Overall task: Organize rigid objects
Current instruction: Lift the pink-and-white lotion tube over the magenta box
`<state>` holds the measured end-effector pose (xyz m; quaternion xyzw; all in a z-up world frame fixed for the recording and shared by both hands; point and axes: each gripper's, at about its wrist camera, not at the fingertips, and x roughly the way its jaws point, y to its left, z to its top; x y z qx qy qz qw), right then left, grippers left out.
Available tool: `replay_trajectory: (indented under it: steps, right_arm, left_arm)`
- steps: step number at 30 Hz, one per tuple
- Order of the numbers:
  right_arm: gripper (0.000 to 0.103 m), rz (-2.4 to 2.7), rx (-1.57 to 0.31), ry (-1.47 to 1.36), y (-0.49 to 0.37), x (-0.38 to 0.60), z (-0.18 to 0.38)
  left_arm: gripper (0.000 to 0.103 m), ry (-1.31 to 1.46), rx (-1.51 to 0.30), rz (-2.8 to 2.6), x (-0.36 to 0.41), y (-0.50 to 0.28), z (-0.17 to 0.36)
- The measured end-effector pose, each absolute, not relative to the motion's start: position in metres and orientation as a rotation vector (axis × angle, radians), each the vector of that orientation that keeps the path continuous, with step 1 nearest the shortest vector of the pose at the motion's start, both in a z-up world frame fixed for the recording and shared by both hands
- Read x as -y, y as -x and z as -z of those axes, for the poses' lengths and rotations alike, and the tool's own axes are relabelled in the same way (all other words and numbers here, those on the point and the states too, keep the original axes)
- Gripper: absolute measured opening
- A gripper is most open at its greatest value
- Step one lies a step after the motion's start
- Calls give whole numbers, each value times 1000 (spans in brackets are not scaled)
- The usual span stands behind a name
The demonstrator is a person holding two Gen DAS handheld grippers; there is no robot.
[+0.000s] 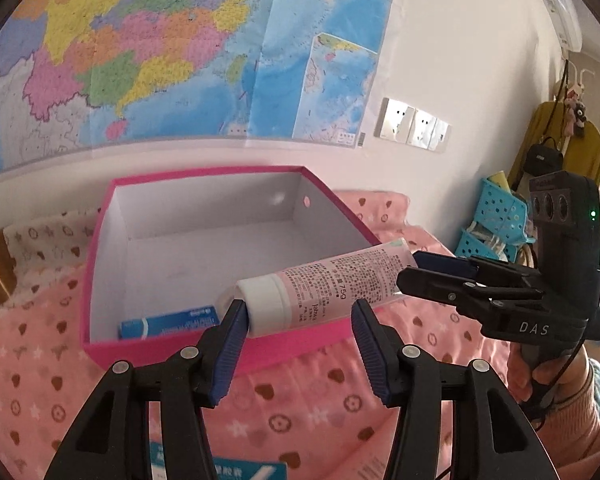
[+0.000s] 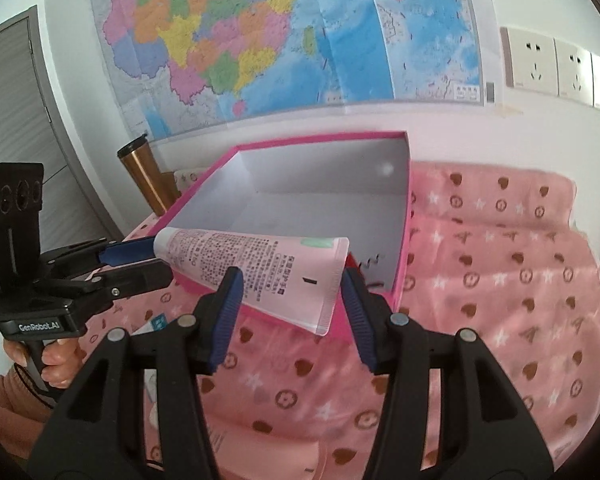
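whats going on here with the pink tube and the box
A person holds a gripper in each hand and carries a pink tube between them over the near edge of an open pink box on a pink patterned cloth. The right gripper clamps the flat crimped end. The left gripper is at the white cap, one pad touching it. A blue carton already lies inside the box.

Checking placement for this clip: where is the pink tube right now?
In both wrist views the pink tube hangs over the pink box's near rim, cap end by the left gripper, crimped end between the right gripper's fingers.
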<state>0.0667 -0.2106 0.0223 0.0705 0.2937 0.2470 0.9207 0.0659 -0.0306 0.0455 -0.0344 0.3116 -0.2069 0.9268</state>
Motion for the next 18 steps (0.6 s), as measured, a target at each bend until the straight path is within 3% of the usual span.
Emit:
replay_trajectory:
  steps: [18]
  right_arm:
    - [54,-454,-669,-114,-118,204,-11]
  left_arm:
    - [53,49,-732,367,34,-121,-21]
